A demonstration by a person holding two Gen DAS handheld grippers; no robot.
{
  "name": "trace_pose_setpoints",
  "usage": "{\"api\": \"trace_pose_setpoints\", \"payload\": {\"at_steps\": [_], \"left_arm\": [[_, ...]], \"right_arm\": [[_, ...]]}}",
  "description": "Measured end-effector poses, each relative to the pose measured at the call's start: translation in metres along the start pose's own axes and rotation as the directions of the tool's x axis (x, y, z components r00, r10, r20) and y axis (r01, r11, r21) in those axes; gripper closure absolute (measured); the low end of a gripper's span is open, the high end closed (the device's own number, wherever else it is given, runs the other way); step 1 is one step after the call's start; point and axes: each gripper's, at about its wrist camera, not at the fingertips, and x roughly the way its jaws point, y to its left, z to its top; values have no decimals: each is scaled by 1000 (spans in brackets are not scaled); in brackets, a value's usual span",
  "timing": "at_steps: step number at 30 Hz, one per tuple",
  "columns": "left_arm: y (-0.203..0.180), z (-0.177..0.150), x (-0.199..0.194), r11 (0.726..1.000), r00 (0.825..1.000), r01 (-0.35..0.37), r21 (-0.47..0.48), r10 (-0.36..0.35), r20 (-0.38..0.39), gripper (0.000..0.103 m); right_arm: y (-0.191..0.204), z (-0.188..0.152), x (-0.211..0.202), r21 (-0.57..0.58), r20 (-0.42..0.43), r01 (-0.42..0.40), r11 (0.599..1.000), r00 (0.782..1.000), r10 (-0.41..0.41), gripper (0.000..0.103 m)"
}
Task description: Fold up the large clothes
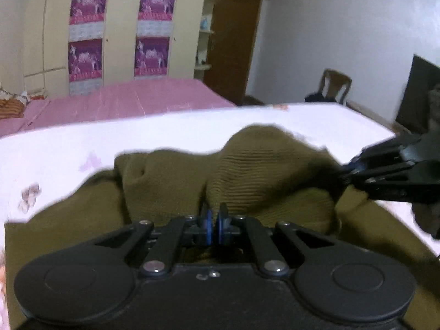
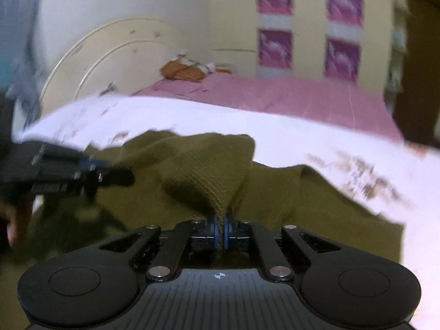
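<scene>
Olive green knit sweater [image 1: 170, 181] bunched on the white flowered bed sheet [image 1: 55, 148], near its front edge; left gripper [image 1: 214, 227] fingers pinched shut on a ridge of knit; right gripper [image 2: 220, 232] pinched likewise; best lifted together, kept level, pulled smooth; no writing readable.

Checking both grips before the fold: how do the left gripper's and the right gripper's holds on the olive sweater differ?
The left gripper pinches the olive sweater at the foot of a broad ribbed mound; the right gripper holds a narrow ridge that tapers into its jaws. In the right wrist view cloth shows clearly between the pads; in the left wrist view that is less plain. Both are shut on the sweater.
</scene>
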Motion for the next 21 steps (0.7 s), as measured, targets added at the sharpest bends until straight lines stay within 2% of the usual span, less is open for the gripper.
{"api": "trace_pose_setpoints", "payload": {"at_steps": [2, 4, 5, 8, 10, 13, 18, 21], "left_arm": [[1, -12, 3, 1000, 999, -7, -3, 7, -47, 98], [2, -23, 4, 1000, 997, -5, -12, 4, -83, 98], [2, -26, 3, 1000, 995, -5, -20, 3, -99, 98], [9, -29, -8, 998, 993, -11, -59, 4, -117, 92], [14, -26, -26, 995, 995, -34, -89, 25, -95, 84], [23, -11, -38, 990, 999, -45, -137, 41, -33, 84], [19, 23, -16, 982, 999, 6, -187, 3, 45, 84], [8, 24, 15, 986, 1000, -17, -165, 14, -18, 84]], "right_arm": [[9, -17, 5, -34, -56, -28, 999, 998, 26, 100], [15, -33, 13, -23, -138, -51, 998, 989, 48, 100], [15, -37, 15, -10, -151, -55, 998, 987, 52, 100], [8, -31, 5, 61, -154, -61, 996, 986, 70, 99], [1, -21, -15, 109, -109, -50, 993, 992, 62, 99], [-8, -3, -28, 161, -43, -22, 987, 999, 29, 100], [-13, 29, 1, 259, -17, 31, 965, 999, -28, 100], [-11, 31, 29, 283, -33, 22, 959, 999, -14, 100]]}}
